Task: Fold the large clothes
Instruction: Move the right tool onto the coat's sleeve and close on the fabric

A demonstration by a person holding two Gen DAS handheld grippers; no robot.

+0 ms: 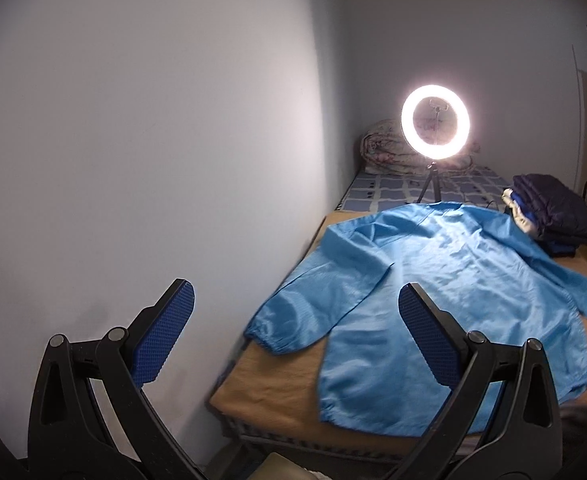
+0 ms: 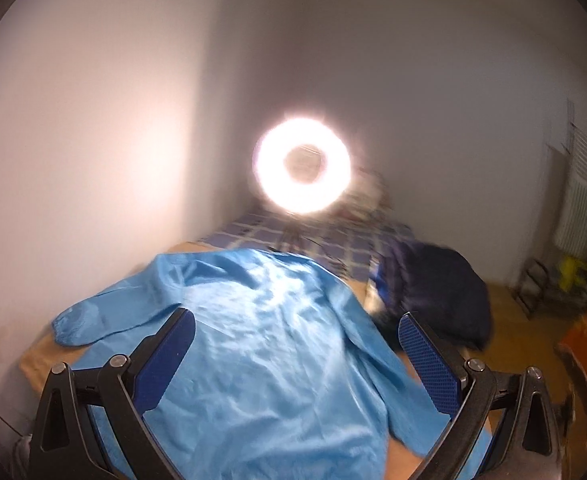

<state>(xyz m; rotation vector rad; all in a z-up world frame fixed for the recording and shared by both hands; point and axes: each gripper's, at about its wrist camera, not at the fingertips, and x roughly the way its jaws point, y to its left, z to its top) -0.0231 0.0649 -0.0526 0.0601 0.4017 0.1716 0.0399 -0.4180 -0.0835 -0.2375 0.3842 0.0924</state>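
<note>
A large light-blue jacket (image 1: 433, 280) lies spread flat on the bed, back up, its collar toward the far end. One sleeve (image 1: 305, 304) lies along the wall side with its cuff near the bed's foot. My left gripper (image 1: 293, 300) hangs open above the bed's near left corner, holding nothing. The right wrist view is blurred: the same jacket (image 2: 261, 344) fills the lower middle, and my right gripper (image 2: 295, 328) is open just above its lower back, empty. The other sleeve (image 2: 385, 384) runs down beside the right finger.
A lit ring light (image 1: 435, 122) on a small tripod stands beyond the collar. A stack of folded dark clothes (image 1: 553, 212) sits at the bed's right edge. A rolled quilt (image 1: 385, 148) lies at the far end. The wall (image 1: 153, 160) runs along the left.
</note>
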